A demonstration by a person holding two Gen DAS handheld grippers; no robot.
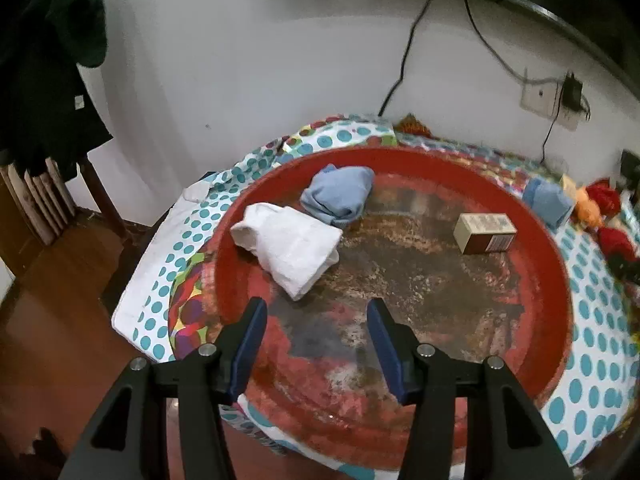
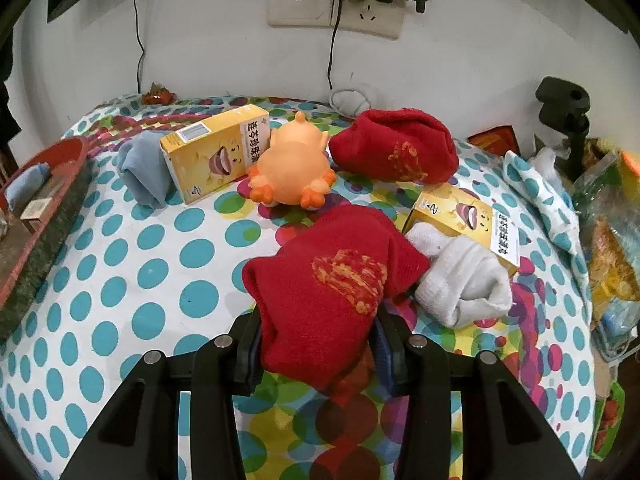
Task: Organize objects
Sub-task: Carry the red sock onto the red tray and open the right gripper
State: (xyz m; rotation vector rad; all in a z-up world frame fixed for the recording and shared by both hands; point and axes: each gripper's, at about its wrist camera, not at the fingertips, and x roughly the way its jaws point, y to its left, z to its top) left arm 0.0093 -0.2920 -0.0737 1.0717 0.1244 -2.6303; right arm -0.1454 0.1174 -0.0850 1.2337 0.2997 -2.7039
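Polka-dot cloth (image 2: 160, 240) beneath right gripper (image 2: 318, 344) clamped around red sock (image 2: 328, 284); left gripper (image 1: 316, 340) empty, agape over red basin (image 1: 532, 248).

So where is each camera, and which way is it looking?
Left wrist: sits on the left gripper, looking down along its open fingers into the red tray, which holds a white sock bundle, a blue sock bundle and a small box.
Right wrist: sits on the right gripper, looking down along fingers shut on a red sock bundle, with the orange toy and wall socket beyond.
Shared: the dotted cloth, the red tray, the wall socket.
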